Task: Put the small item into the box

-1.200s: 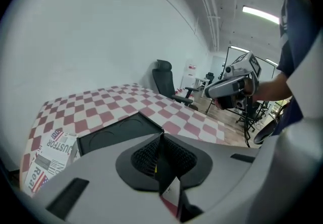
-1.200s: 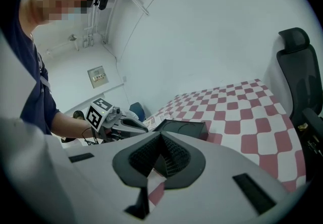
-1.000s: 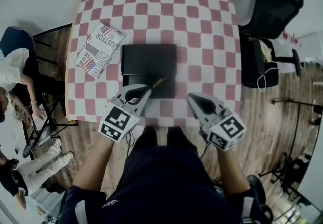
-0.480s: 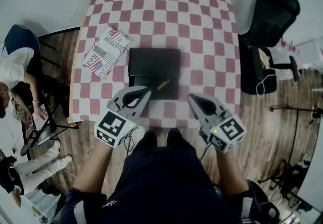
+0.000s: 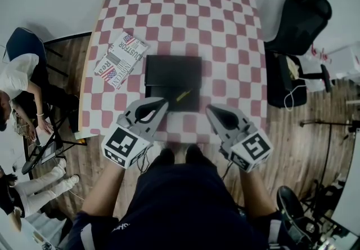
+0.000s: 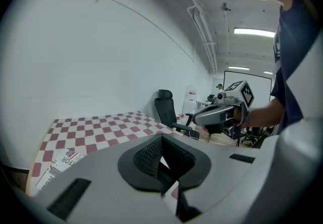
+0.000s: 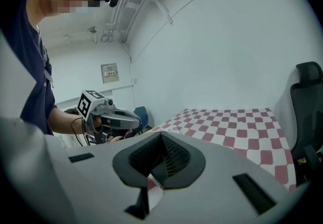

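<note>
Yellow and thin, the small item (image 5: 183,95) lies aslant on the black box (image 5: 169,71), toward its near right corner. Whether that dark surface is a lid or the inside, I cannot tell. The box sits in the middle of a table (image 5: 180,12) covered in red and white checks, with a printed booklet (image 5: 119,60) just beside it on the left.

The left gripper (image 5: 163,103) hangs over the near edge of the box, its tip close to the item but apart from it. Its jaws have just been closing and now meet with nothing between them. The right gripper (image 5: 210,110) hangs over the near part of the table, right of the box and clear of it, its jaws together and empty too. A black chair (image 5: 298,15) stands off the table's far right corner.
</note>
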Tool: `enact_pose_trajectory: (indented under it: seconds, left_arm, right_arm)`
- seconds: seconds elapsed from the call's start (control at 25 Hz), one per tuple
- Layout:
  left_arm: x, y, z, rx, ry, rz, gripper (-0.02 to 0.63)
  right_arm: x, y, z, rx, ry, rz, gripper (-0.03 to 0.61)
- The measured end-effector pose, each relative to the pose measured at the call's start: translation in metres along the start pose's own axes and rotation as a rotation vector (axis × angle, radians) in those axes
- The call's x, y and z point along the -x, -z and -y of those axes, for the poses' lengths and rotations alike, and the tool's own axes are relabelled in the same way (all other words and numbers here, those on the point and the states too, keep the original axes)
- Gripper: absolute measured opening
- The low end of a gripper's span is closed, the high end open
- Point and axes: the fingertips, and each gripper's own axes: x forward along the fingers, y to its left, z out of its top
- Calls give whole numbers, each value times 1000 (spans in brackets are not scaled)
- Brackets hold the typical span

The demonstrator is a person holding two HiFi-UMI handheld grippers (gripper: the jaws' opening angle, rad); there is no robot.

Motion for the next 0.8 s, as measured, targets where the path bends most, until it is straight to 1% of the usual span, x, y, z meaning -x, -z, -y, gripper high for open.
enact_pose_trajectory:
  seconds: [0.12, 0.32, 0.52, 0.64, 0.8]
  left_arm:
    - [2, -1, 2, 0, 2, 4, 32]
    - [2, 0, 3, 24, 10, 13, 32]
    - [-1, 9, 7, 11, 13, -11, 32]
    - [-3, 14, 10, 21, 22, -32, 32]
    - [-8, 15, 10, 26, 24, -29, 32]
  right_arm:
    - [0, 1, -3, 16, -9, 0, 15]
    - [-3, 1, -6, 14, -17, -1, 15]
    - [-5, 5, -8, 4, -22, -11, 15]
    - [-4, 7, -6, 9, -26, -12, 15]
    - [-3, 10, -2, -2, -23, -17, 15]
